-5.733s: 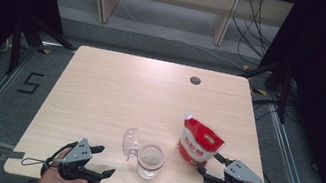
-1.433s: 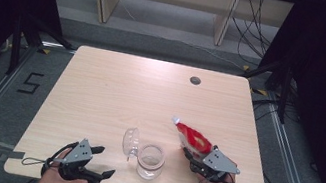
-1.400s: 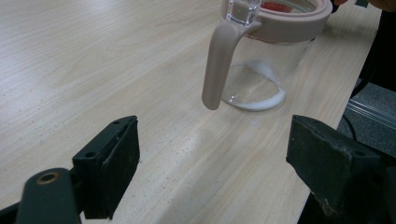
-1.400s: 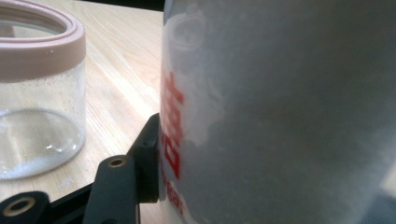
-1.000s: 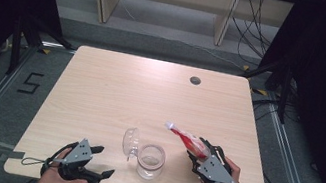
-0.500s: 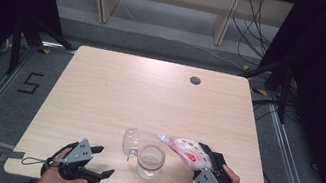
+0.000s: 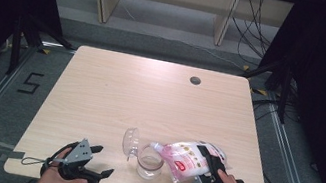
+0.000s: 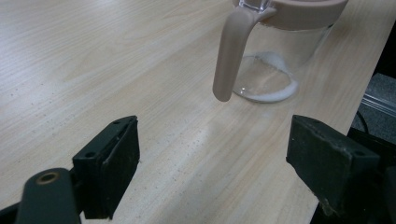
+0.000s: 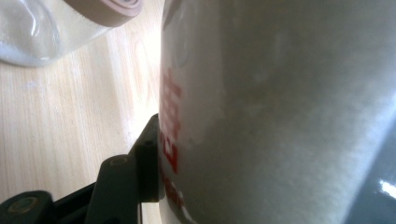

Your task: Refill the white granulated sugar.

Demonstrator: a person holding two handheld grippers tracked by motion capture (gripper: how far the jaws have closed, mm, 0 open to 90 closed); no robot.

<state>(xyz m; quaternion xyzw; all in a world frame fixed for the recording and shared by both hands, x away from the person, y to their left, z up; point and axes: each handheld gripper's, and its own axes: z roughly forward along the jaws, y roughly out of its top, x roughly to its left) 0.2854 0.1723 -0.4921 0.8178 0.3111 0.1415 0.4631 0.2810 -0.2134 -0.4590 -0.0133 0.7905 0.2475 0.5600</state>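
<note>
One pouch is clamped, tipped, by right gripper over one jug; left gripper is held spread.

The table has a pale wood-grain top with rounded corners, and a small dark round cable hole sits near its far edge, toward the right. A clear glass pitcher stands directly on the top close to the near edge, a little right of the middle; its beige handle hangs clear of the wood, and a thin ring of white lies at its bottom. The left gripper rests on the near left corner, just beside the pitcher.
</note>
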